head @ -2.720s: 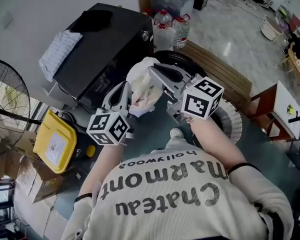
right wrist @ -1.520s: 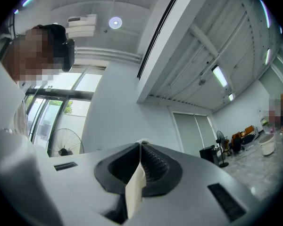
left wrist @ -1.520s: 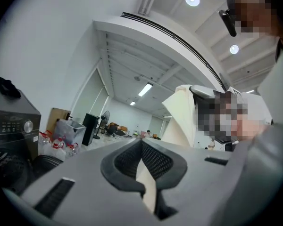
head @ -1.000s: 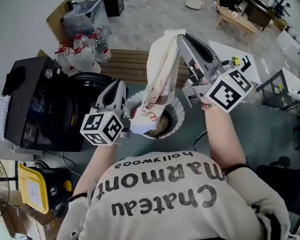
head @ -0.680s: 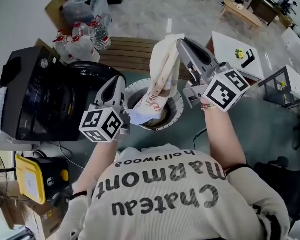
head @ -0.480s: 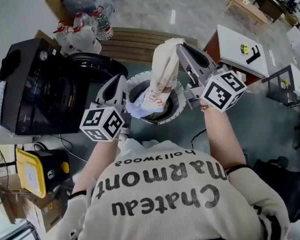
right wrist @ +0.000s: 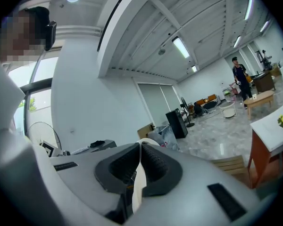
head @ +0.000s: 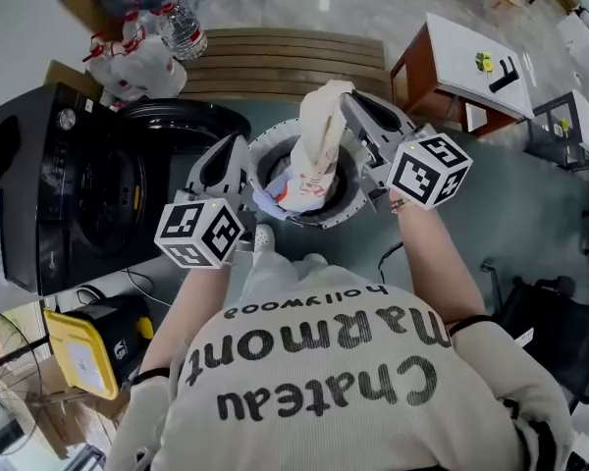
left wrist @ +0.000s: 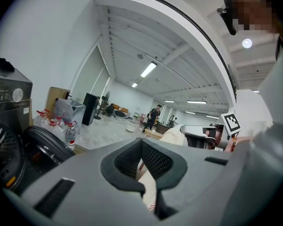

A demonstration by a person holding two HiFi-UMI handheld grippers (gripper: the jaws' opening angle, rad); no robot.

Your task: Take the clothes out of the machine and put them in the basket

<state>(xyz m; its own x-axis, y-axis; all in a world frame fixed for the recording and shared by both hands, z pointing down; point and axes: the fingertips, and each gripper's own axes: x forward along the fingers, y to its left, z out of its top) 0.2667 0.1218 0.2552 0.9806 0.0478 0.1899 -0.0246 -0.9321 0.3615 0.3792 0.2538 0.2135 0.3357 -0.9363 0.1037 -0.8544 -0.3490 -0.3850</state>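
Observation:
A cream garment (head: 314, 150) with red print hangs upright over the round white basket (head: 348, 209), and its lower end lies inside. My right gripper (head: 342, 98) is shut on the garment's top. The cloth shows between that gripper's closed jaws (right wrist: 140, 147) as a pale strip (right wrist: 137, 185). My left gripper (head: 240, 165) sits at the basket's left rim, shut on the garment's lower corner. In the left gripper view the jaws (left wrist: 141, 142) meet with cream cloth (left wrist: 150, 192) caught under them. The black washing machine (head: 69, 184) stands to the left.
The machine's round door (head: 191, 126) lies open beside the basket. Water bottles (head: 182, 32) and a slatted wooden bench (head: 285, 62) are beyond it. A white-topped table (head: 461, 52) stands at the upper right. A yellow case (head: 79, 356) and a fan (head: 0, 351) are at the lower left.
Both grippers have carried the garment from the machine over the basket and come down. The right one sank further, so the cloth's lower end now rests in the basket.

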